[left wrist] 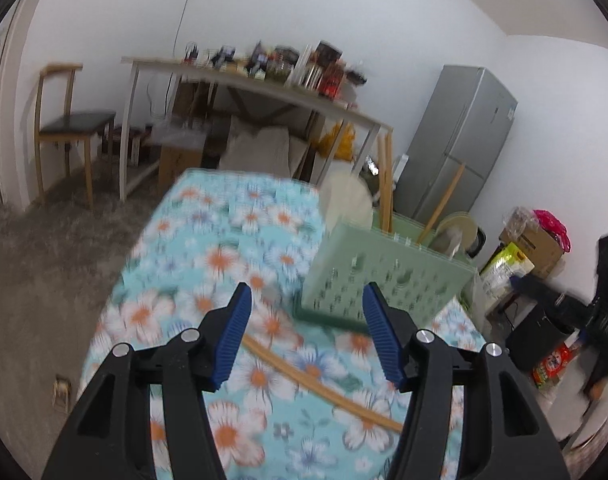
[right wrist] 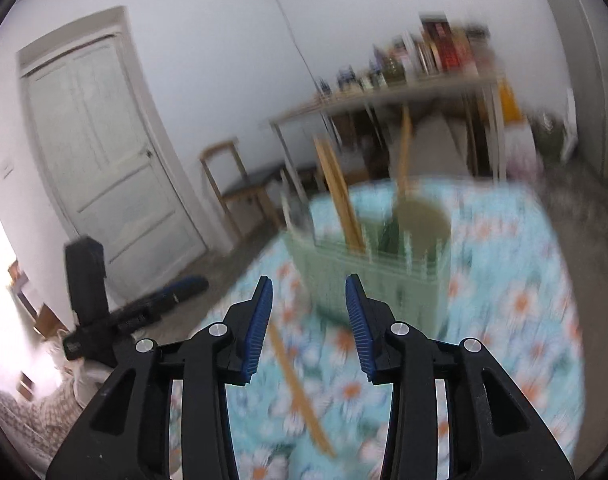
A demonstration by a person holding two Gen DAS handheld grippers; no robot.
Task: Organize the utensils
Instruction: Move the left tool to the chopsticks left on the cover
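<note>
left wrist view, our entry: left gripper [left wrist: 304, 300], blue ribbed pads, jaws parted, nothing between them. below it we list the tabletop [left wrist: 223, 240] under a turquoise cloth with white and orange flowers. one wooden chopstick [left wrist: 316, 384] lies flat on the cloth, running slantwise beneath the gripper, touching neither pad. pale green perforated basket [left wrist: 384, 280] stands upright on the tabletop just beyond the right-hand pad; from it rise wooden sticks [left wrist: 386, 184] and a round pale piece [left wrist: 460, 228] that we cannot name through the blur. farther back we note a long shelf table [left wrist: 263, 88] crowded with jars and boxes, a wooden chair [left wrist: 67, 128], a grey fridge [left wrist: 460, 144].

right wrist view, heavily blurred: right gripper [right wrist: 308, 308], jaws apart, holding nothing. the chopstick [right wrist: 299, 392] lies on the cloth under it, apart from the pads. the basket [right wrist: 368, 276] sits ahead, with the sticks [right wrist: 340, 200] leaning in it beside a greenish cup [right wrist: 424, 220]. we also record a white door [right wrist: 103, 152] and, low at left, the other gripper [right wrist: 115, 312].
</note>
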